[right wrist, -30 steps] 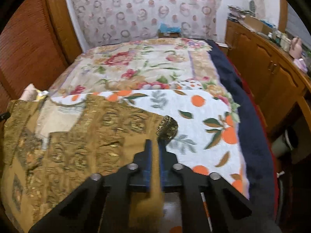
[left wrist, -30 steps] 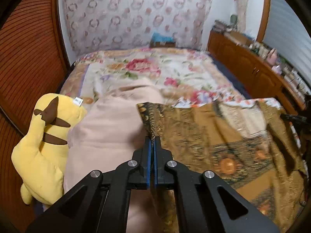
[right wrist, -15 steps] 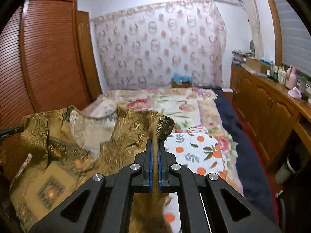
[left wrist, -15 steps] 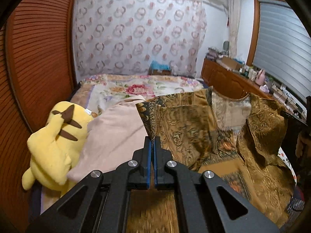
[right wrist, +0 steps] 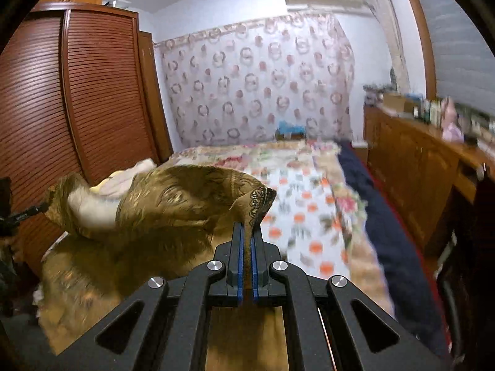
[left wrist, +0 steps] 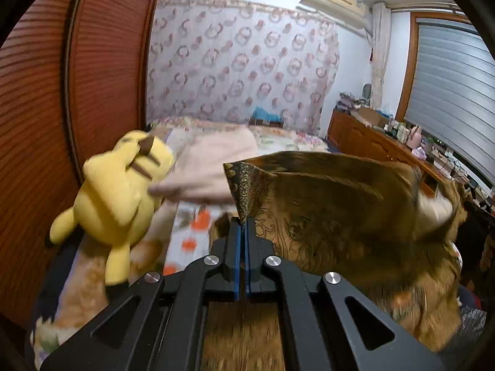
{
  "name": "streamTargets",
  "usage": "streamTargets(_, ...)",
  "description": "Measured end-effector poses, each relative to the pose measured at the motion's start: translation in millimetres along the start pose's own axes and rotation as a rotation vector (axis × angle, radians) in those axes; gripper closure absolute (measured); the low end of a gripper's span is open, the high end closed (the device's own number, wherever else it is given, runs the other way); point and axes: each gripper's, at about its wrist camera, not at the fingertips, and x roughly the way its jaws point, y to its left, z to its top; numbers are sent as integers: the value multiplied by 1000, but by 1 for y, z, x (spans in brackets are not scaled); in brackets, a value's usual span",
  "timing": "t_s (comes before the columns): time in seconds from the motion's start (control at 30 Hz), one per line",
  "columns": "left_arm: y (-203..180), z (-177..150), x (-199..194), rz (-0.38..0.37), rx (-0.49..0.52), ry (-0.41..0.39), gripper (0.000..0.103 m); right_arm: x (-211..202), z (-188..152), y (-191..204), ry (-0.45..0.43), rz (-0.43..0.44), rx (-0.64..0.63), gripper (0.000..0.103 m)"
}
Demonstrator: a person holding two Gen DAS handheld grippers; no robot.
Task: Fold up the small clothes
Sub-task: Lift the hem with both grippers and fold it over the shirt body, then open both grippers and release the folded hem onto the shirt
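We hold the brown shirt (left wrist: 334, 216) off the bed (right wrist: 309, 216), left gripper (left wrist: 243, 232) and right gripper (right wrist: 246, 235) each clamped tight on a corner, beside the yellow toy (left wrist: 120, 191)

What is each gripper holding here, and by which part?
Both hold the same brown patterned garment. The left gripper pinches one trimmed corner; the right gripper pinches another trimmed corner, the cloth hanging between them.

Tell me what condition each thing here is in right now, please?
Left gripper: shut on a corner of the brown patterned garment.
Right gripper: shut on another corner.
Brown patterned garment: lifted, blurred, sagging between the grippers.
Yellow plush toy: lying beside the wardrobe.
Bed: covered in floral blankets.
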Motion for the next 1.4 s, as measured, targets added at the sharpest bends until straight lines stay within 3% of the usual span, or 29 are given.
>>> streamTargets(0.27, 9, -33, -5, 25, 14, 56, 100, -21, -35, -3, 189, -17, -71, 100)
streamTargets(0.43, 13, -42, -3, 16, -7, 76, 100, -22, -33, -6, 231, -2, -84, 100)
streamTargets(0.5, 12, -42, -4, 20, -4, 91, 96, -23, -24, 0, 234, -17, -99, 92)
streamTargets(0.57, 13, -42, -7, 43, 5, 85, 73, -29, -11, 17, 216, -31, -118, 84)
streamTargets(0.7, 20, -36, -14, 51, 7, 77, 57, -44, 8, 21, 161, -69, -129, 64)
streamTargets(0.77, 22, -33, -15, 59, 10, 76, 26, -48, 13, 22, 128, -92, -124, 52)
streamTargets(0.83, 26, -27, -17, 67, 8, 63, 18, -49, 18, 24, 109, -101, -122, 49)
streamTargets(0.97, 30, -13, -17, 65, 4, 47, 17, -34, 29, 29, 98, -116, -150, 44)
streamTargets(1.17, 28, 13, -5, 58, 37, 32, 17, 19, 29, 33, 169, -74, -160, 44)
streamTargets(1.4, 20, 34, 33, 29, 82, 94, 17, 73, 31, 25, 263, -61, -123, 44)
